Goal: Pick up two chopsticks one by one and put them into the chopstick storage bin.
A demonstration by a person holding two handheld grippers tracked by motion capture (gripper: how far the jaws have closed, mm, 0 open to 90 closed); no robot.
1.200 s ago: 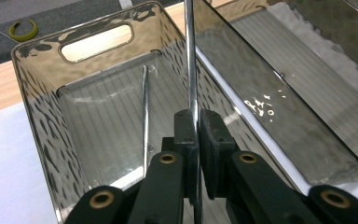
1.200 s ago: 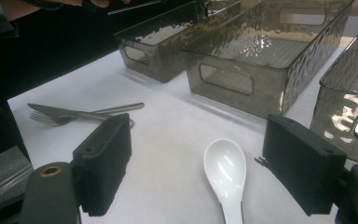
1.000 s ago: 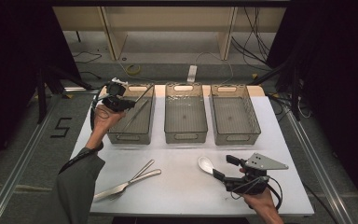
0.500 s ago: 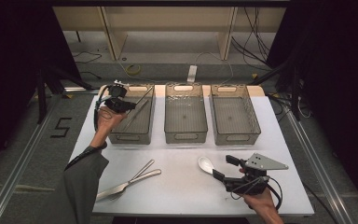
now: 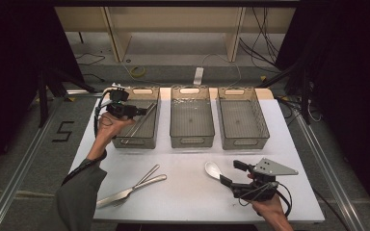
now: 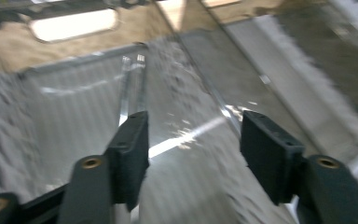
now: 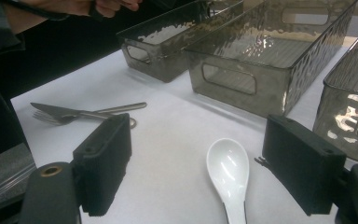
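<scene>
Right gripper (image 7: 193, 177): in my right hand at the near edge of the table, its two black, blocky jaws standing wide apart and gripping nothing.
White spoon (image 7: 228, 175): glossy ceramic with a deep oval bowl, lying flat on the table between my right jaws, untouched by either pad.
Table (image 5: 192, 192): flat top under a matte white sheet.
Knife and fork (image 5: 130, 187): brushed steel, smooth and slim, lying crossed on the sheet to the near left, well apart from the spoon.
Three bins (image 5: 191, 122): smoky translucent plastic, rectangular, with rippled walls and cut-out handle slots, side by side across the far half of the table.
Left gripper (image 5: 137, 111): in my left hand over the left bin (image 5: 137, 139), its jaws have just been opening and now stand well apart, pads pressing on nothing.
Metal chopsticks (image 6: 133, 84): a thin, shiny pair, lying inside the left bin beyond my left jaws, along its ridged floor; the left gripper view is blurred.
</scene>
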